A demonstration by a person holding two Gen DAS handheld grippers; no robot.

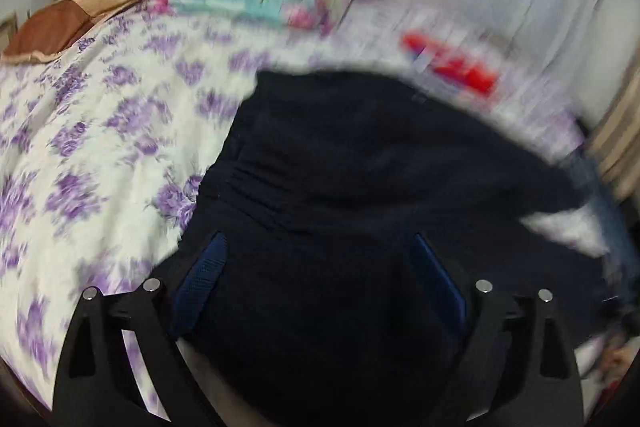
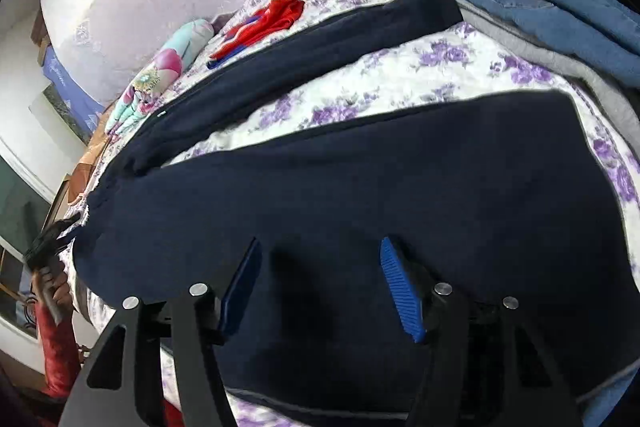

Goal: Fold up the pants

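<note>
Navy pants (image 2: pixel 360 187) spread on the floral bed (image 2: pixel 400 79) (legs splayed apart). Left claw (image 1: pixel 320 259) released above the waist; right claw (image 2: pixel 320 267) released over one leg.

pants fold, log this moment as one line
navy pants spread on floral bedspread, legs apart | left gripper open above pants | right gripper open above pants | fold not started

Dark navy pants (image 2: pixel 360 187) spread out flat, legs parted in a V.
The near leg runs wide across the right wrist view, the far leg slimmer, stretching off up the frame. Soft fleecy fabric, lightly wrinkled near the waist in the left wrist view (image 1: pixel 340 155), which is blurred. Unfolded.
</note>
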